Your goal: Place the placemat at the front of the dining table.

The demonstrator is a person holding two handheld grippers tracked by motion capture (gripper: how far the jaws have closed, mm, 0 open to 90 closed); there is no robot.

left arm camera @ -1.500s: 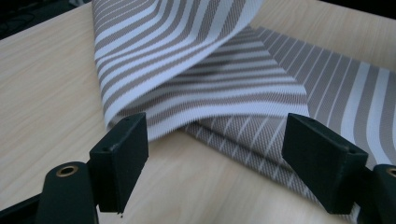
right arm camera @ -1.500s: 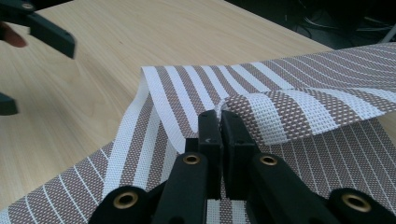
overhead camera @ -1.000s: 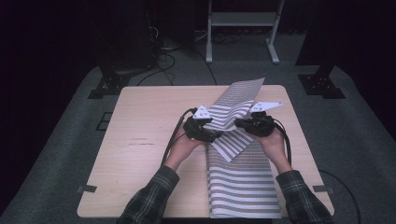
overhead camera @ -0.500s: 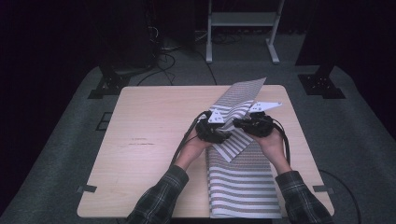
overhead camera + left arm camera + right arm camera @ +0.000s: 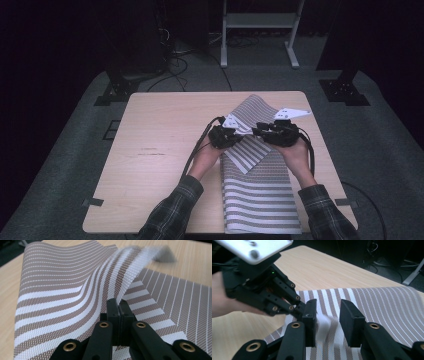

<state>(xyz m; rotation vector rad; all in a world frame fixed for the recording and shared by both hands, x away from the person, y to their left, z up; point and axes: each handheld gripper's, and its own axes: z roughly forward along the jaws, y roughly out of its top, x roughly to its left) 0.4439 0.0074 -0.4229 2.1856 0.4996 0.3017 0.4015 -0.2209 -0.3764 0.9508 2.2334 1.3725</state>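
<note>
A stiff woven striped mat (image 5: 260, 200) lies folded on the pale wooden worktop (image 5: 160, 150). The left gripper (image 5: 117, 306) has just clamped its jaws on the raised, curling edge. The right gripper (image 5: 328, 320) has just parted its jaws, the mat's edge loose between them.

no readable text, labels, brands, numbers or signs on any surface, plain stripes alone on the woven mat (image 5: 260, 200), bare wood grain on the table (image 5: 160, 150)

Left tongs (image 5: 119, 305) have just clamped shut; right tongs (image 5: 327, 315) have just parted.
</note>
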